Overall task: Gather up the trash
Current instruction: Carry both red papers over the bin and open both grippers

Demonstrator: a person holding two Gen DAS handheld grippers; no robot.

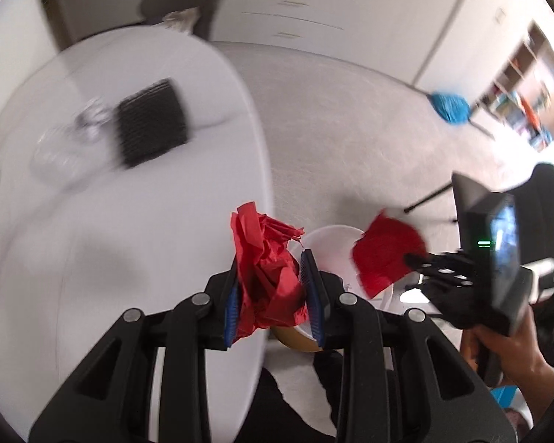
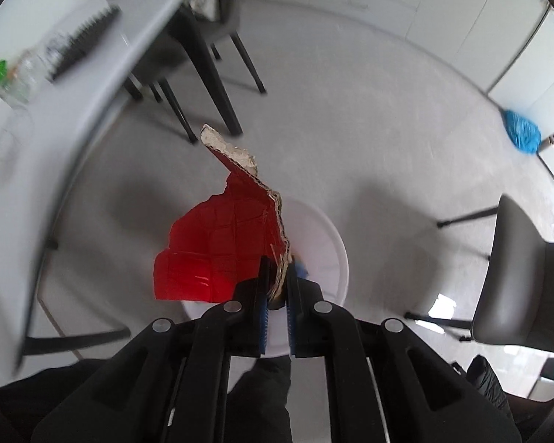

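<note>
We hold both grippers over the white bin (image 2: 328, 243) — left gripper (image 1: 273, 280) jaws clamp crumpled red paper (image 1: 266, 269), right gripper (image 2: 279, 277) jaws pinch torn red cardboard (image 2: 221, 247).

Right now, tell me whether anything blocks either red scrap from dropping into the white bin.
Nothing visible does. The right gripper holds the red cardboard piece over the white bin, whose mouth looks clear. The left gripper holds the crumpled red paper at the table's edge, beside the bin.
</note>
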